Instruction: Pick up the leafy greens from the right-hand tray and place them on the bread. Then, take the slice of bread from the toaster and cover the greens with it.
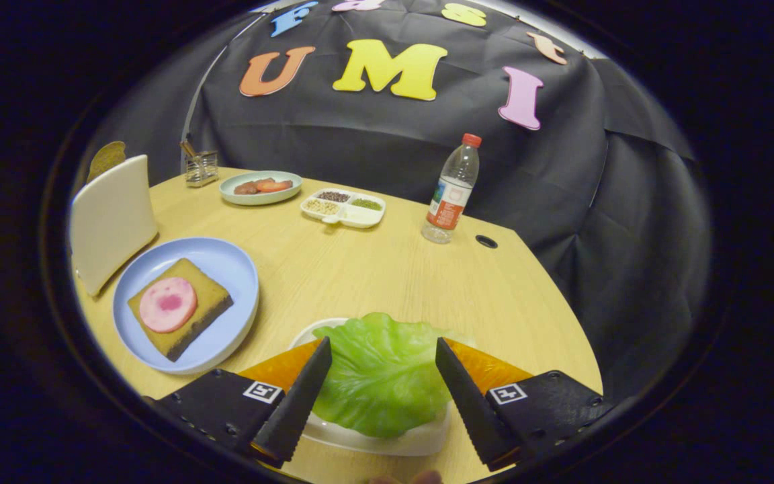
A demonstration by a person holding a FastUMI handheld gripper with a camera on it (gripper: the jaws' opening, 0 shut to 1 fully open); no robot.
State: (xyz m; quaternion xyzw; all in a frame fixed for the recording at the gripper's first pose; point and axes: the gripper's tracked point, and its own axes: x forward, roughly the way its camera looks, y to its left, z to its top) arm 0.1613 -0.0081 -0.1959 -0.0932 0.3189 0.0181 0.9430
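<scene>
Hand-held gripper (381,361): fingers spread wide, straddling the crinkled green lettuce leaf (380,373) without apparent contact; nothing gripped. Leaf lies on its white tray (373,440). Beyond-left, brown bread slice (209,299) with pink ham round waits on blue plate (226,262). White toaster (111,218) stands behind. Both placements remain outstanding.

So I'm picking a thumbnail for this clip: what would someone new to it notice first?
Probably the bright green lettuce leaf lying on its white tray, right between the open gripper fingers, which are not yet pressing on it. Next would be the blue plate off to the left, holding a slice of bread topped with a pink round of ham. Beside that plate stands a white toaster.
</scene>
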